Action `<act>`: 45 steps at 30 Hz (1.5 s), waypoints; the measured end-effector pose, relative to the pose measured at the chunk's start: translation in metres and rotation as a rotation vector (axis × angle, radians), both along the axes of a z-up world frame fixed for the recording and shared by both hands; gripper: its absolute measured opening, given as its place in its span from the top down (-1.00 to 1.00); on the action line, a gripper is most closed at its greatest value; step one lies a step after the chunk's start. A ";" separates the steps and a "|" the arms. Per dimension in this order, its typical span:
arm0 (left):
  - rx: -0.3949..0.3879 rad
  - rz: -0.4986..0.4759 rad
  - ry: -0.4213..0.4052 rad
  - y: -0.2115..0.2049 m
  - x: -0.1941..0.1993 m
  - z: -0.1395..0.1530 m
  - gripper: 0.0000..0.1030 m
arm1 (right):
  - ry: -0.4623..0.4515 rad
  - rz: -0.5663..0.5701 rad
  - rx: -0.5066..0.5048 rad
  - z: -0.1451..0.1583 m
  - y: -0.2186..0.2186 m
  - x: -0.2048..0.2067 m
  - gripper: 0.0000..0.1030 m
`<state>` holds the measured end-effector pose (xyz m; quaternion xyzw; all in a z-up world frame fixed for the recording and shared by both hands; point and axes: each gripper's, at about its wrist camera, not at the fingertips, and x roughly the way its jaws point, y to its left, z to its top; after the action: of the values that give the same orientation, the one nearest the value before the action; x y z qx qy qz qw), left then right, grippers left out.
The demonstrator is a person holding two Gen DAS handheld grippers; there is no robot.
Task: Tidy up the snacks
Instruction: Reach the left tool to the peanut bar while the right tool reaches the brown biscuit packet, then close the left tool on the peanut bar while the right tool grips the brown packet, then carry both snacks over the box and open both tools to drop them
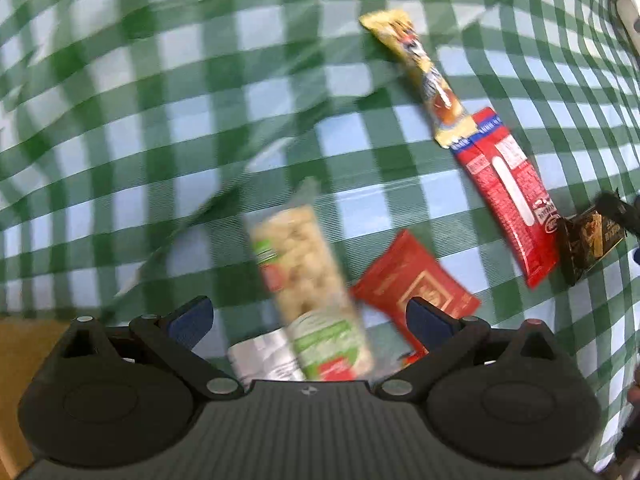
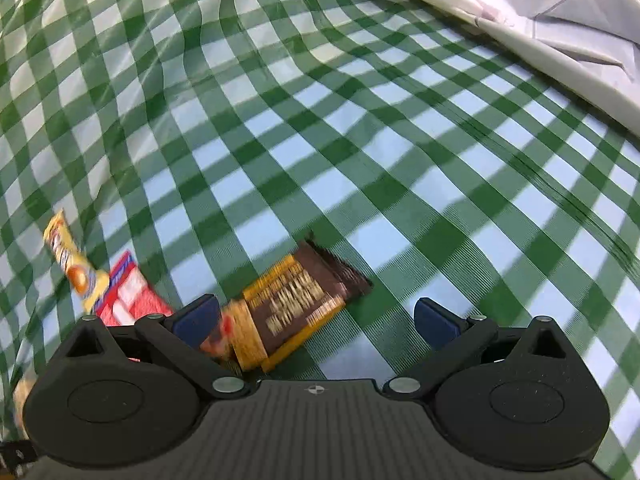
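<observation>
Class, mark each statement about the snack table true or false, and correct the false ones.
1. The tablecloth is green and white check. True.
2. The left gripper is clamped on a snack. False: its jaws are open, with the clear nut bar lying between them.
3. The yellow bar overlaps the end of the long red bar. True.
4. The brown and gold bar lies in a basket. False: it lies on the cloth before the open right gripper.

Five snack packs [image 1: 308, 280] – two red [image 1: 508, 196], one yellow [image 1: 416, 68], one brown [image 2: 296, 308].
</observation>
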<state>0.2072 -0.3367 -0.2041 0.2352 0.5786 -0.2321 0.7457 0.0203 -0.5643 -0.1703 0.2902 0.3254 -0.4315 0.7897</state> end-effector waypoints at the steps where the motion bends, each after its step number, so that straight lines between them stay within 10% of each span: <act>1: 0.026 -0.011 0.009 -0.007 0.002 -0.007 -0.99 | -0.007 -0.007 -0.008 -0.002 -0.003 0.005 -0.99; 9: 0.010 0.065 0.140 -0.003 0.028 -0.027 -0.96 | 0.096 -0.020 -0.078 -0.024 0.001 0.032 -0.99; 11: -0.026 0.094 0.101 0.004 0.029 -0.018 -0.02 | 0.115 0.005 -0.084 -0.023 0.003 0.032 -0.99; 13: -0.061 0.121 0.109 0.013 0.029 -0.006 0.23 | 0.130 0.048 -0.065 -0.020 0.005 0.030 -0.99; 18: -0.132 0.105 0.055 0.033 0.020 0.024 0.23 | 0.099 0.068 -0.131 -0.010 0.017 0.012 0.18; 31: -0.330 0.059 -0.090 0.134 -0.058 0.152 0.23 | -0.229 0.160 -0.237 0.086 0.085 -0.062 0.20; 45: -0.343 0.193 -0.207 0.373 -0.202 0.223 0.23 | -0.338 0.518 -0.097 0.127 0.346 -0.153 0.20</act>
<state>0.0055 0.0359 0.0186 0.0710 0.4709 -0.2294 0.8489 -0.1326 -0.2185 -0.0428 0.2274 0.2319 -0.1766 0.9291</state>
